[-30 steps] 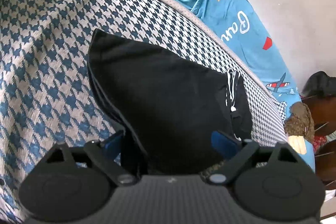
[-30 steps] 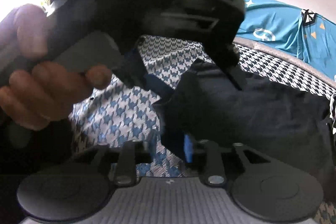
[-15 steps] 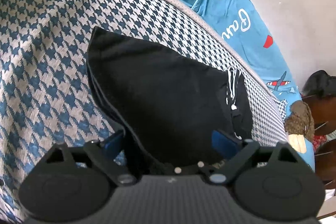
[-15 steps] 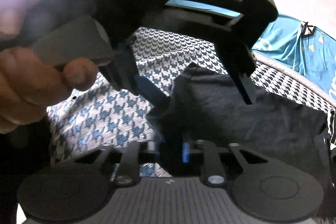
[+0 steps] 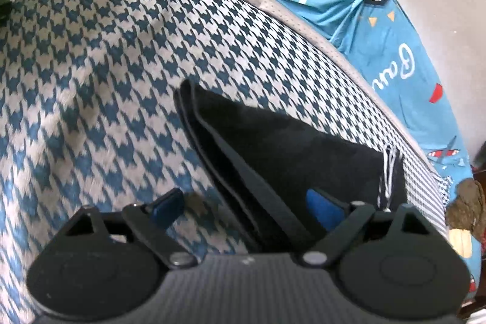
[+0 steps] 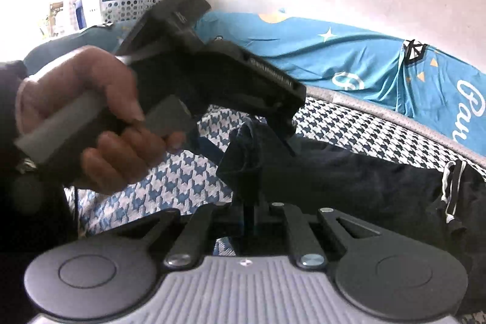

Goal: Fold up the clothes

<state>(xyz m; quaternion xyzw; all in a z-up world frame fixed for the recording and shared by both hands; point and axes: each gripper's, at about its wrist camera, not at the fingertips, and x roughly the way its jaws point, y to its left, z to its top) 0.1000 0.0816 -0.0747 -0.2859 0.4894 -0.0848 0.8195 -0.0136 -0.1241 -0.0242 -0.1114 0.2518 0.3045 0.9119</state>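
A black folded garment (image 5: pixel 288 148) with a white drawstring (image 5: pixel 387 169) lies on a blue-and-white houndstooth cover (image 5: pixel 91 66). My left gripper (image 5: pixel 244 201) is open, its blue pads (image 5: pixel 322 202) on either side of the garment's layered near edge. In the right wrist view, my right gripper (image 6: pixel 249 211) is shut on a raised corner of the black garment (image 6: pixel 364 181). A hand (image 6: pixel 100 117) holds the left gripper (image 6: pixel 249 141) just above that corner.
A bright blue printed sheet (image 5: pixel 379 29) runs along the far side against a pale wall. A white laundry basket (image 6: pixel 127 5) full of items stands at the back left. A brown lumpy object (image 5: pixel 464 202) sits at the cover's right end.
My right gripper has stayed shut on the garment's corner, which now stands higher. The left gripper has shifted left, so the garment's edge sits between its open fingers.
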